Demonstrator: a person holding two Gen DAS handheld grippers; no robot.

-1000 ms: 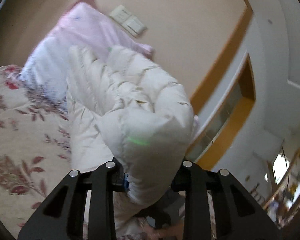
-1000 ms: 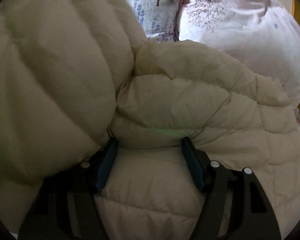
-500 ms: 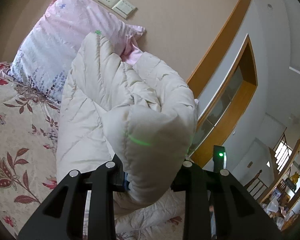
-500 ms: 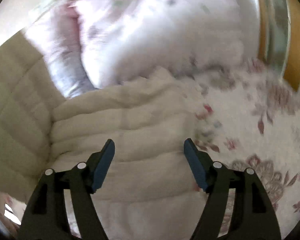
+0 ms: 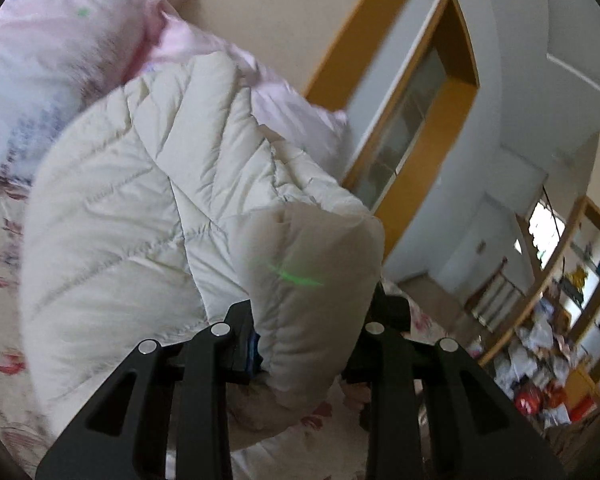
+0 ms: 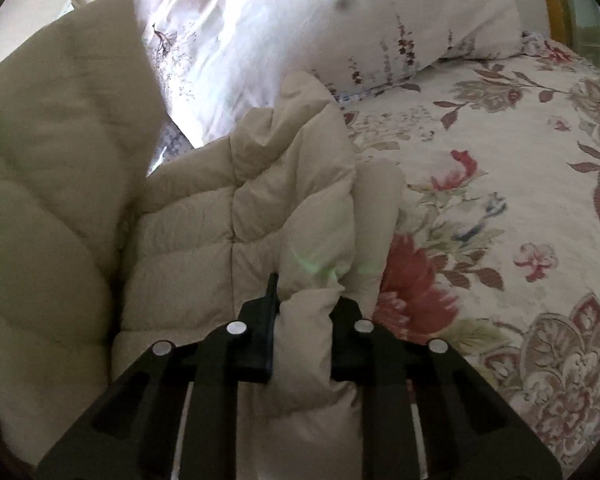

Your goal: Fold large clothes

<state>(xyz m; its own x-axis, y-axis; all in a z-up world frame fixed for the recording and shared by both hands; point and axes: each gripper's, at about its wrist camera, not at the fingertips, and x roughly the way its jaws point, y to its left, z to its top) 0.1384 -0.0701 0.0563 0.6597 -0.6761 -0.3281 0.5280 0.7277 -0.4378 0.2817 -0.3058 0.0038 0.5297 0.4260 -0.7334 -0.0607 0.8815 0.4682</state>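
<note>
A cream quilted puffer jacket [image 5: 148, 208] is bunched on a floral bedspread. My left gripper [image 5: 310, 328] is shut on a thick padded fold of the jacket and holds it up off the bed. In the right wrist view the same jacket [image 6: 228, 216] lies below and to the left. My right gripper [image 6: 306, 312] is shut on a narrow fold at the jacket's right edge. Both pairs of fingertips are buried in the padding.
Pink floral pillows [image 5: 56, 60] [image 6: 308, 28] lie at the head of the bed. The floral bedspread [image 6: 520, 220] spreads to the right of the jacket. A wood-framed door [image 5: 416, 120] and cluttered shelves [image 5: 556, 320] stand beyond the bed.
My right gripper was open over the jacket half a second ago and is now shut on its right edge. My left gripper kept its hold and swung to the right with the fold.
</note>
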